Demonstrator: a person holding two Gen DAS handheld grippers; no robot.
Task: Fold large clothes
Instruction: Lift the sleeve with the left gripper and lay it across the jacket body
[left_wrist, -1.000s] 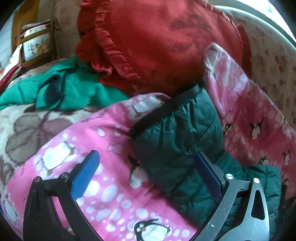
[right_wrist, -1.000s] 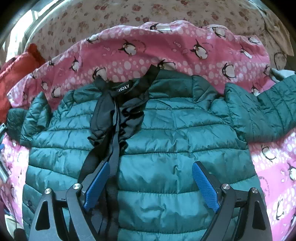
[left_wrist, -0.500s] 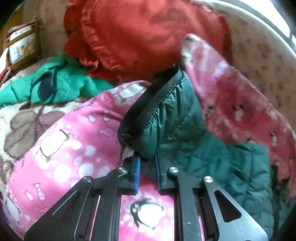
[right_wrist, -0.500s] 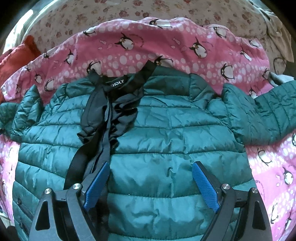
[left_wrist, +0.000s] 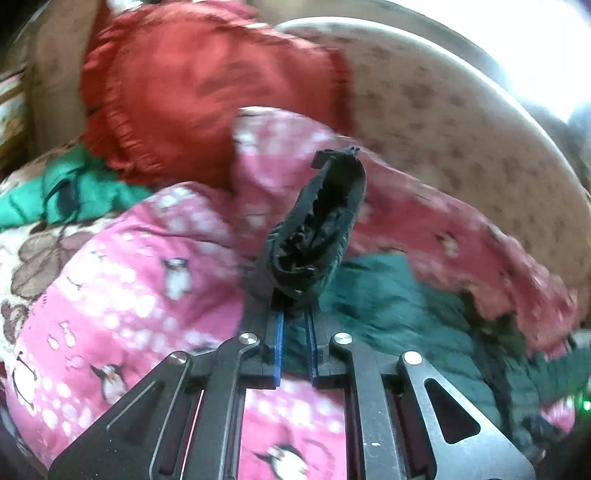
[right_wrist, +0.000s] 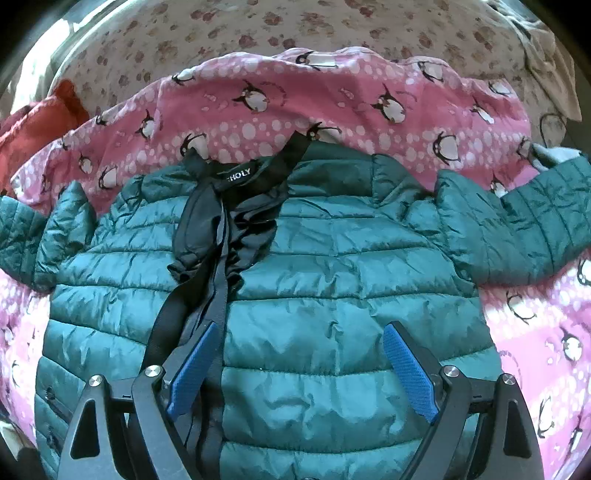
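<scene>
Sleeve cuff (left_wrist: 314, 236) now lifted, mouth-on.

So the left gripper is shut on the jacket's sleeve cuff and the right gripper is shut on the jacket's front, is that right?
Not quite. The left gripper is shut on the sleeve cuff, but the right wrist view shows the right gripper open, its blue fingers spread apart over the front of the green jacket and gripping nothing.
</scene>
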